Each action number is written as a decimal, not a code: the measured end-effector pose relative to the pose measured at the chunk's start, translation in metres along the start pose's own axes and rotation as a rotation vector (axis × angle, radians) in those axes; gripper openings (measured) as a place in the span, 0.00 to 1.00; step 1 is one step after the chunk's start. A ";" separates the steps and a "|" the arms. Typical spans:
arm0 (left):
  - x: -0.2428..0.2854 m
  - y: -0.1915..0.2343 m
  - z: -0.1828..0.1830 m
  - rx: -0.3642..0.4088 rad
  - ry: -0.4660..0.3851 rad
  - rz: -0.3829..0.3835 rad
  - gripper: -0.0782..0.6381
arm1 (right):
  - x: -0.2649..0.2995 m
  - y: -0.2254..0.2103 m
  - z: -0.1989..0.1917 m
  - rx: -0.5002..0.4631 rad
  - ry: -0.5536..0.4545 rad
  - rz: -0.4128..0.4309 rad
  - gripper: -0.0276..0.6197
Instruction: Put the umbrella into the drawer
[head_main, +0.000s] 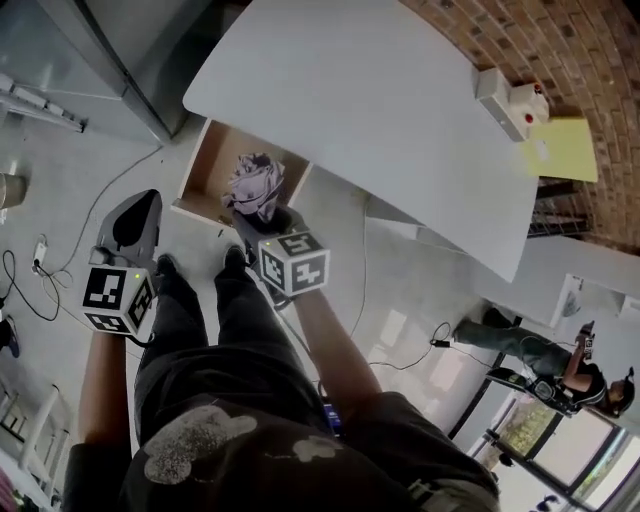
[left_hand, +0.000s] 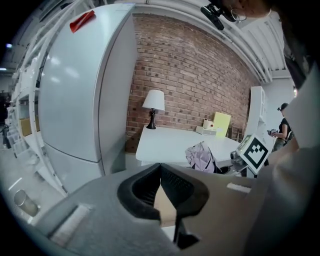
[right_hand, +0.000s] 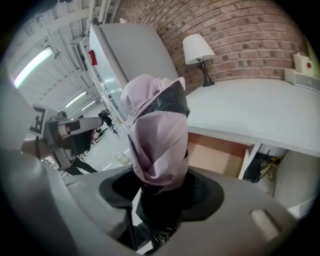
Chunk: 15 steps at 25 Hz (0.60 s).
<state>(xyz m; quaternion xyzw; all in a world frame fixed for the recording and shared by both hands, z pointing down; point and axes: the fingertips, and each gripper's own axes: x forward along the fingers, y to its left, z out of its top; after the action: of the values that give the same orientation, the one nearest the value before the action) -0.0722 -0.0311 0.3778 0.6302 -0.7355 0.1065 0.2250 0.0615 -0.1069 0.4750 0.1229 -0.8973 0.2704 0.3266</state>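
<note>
Two tongs show in the head view, and only one carries anything. At the left, the left tongs (head_main: 148, 200) hang over the floor just left of the drawer. In their own view their tips (left_hand: 160, 167) are together with nothing between them, so they have no part in the carrying.

Next to the right is the drawer (head_main: 212, 160), pulled out from under the white surface (head_main: 380, 100), its wooden inside bare and open from above.

At the drawer's near right corner is the umbrella (head_main: 255, 183), folded into a lilac and black bundle. The right tongs (head_main: 262, 215) are clamped on its lower, dark end, so the bundle sticks out beyond the tips toward the drawer. In the right gripper view it stands straight up from the tongs (right_hand: 160, 192), while the drawer (right_hand: 215, 155) lies behind it and to its right, apart from it.

The step in hand looks like the carry to the drawer, with the drop not yet made. The next move seems to call for bringing the bundle further over the open box and down inside its walls, then parting the right tongs so it lies flat and clear of the front edge.
</note>
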 end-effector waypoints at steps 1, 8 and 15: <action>0.002 -0.001 -0.004 -0.009 0.005 0.009 0.12 | 0.008 0.000 -0.001 -0.038 0.017 0.017 0.40; 0.021 0.015 -0.019 0.016 -0.040 0.098 0.12 | 0.064 -0.006 -0.006 -0.272 0.124 0.053 0.40; 0.029 0.036 -0.047 -0.051 -0.035 0.165 0.12 | 0.112 -0.023 -0.010 -0.339 0.142 0.030 0.40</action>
<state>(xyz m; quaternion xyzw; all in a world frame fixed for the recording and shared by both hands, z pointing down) -0.1008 -0.0296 0.4367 0.5632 -0.7913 0.0950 0.2183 -0.0093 -0.1252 0.5639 0.0333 -0.9064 0.1279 0.4012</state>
